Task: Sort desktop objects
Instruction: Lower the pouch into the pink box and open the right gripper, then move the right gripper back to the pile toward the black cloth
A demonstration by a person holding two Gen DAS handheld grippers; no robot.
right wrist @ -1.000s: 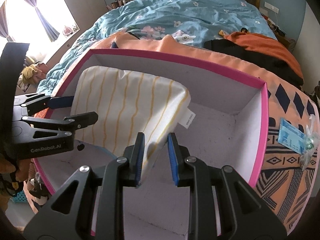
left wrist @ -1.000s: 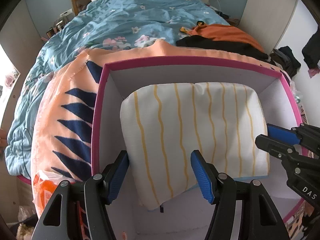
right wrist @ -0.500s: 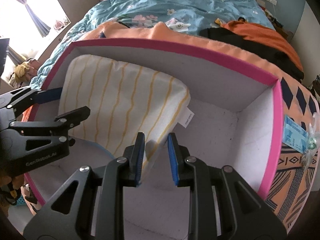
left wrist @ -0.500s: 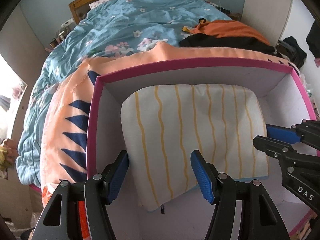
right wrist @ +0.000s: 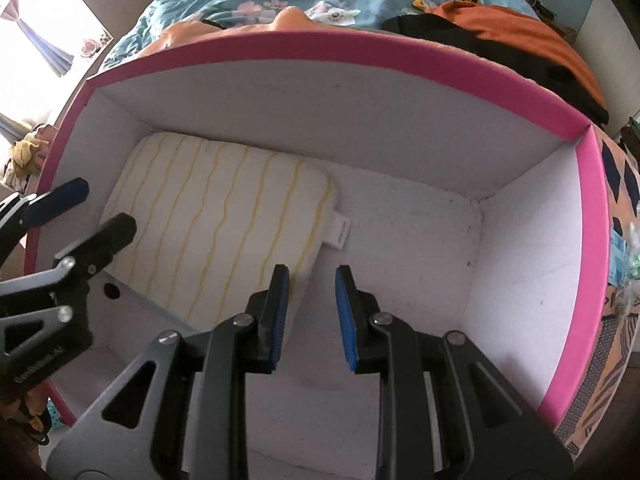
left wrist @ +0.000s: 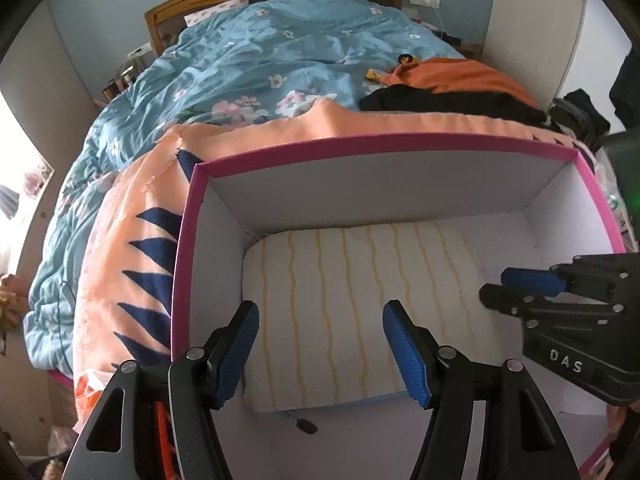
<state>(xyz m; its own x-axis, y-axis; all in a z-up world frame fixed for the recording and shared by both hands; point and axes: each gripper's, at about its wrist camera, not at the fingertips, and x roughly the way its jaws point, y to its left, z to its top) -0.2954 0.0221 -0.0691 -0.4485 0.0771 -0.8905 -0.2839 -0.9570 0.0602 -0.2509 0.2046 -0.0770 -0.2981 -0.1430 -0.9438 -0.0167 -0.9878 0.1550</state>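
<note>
Now the pillow [left wrist: 360, 312] lies flat in the box [left wrist: 384, 148]; both tongs, left [left wrist: 320, 354] and right [right wrist: 312, 316], hover above it, released.

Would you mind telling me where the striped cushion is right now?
The striped cushion lies flat on the floor of the pink-rimmed box, in its far-left corner against the walls, in both views; neither tongs hold it.

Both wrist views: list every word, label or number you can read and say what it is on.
"DAS" on the body of the right gripper, seen in the left wrist view.
Raised lettering on the body of the left gripper, seen in the right wrist view: too blurred to read.
White tag on the cushion: no print can be made out.
Nothing else legible.
</note>
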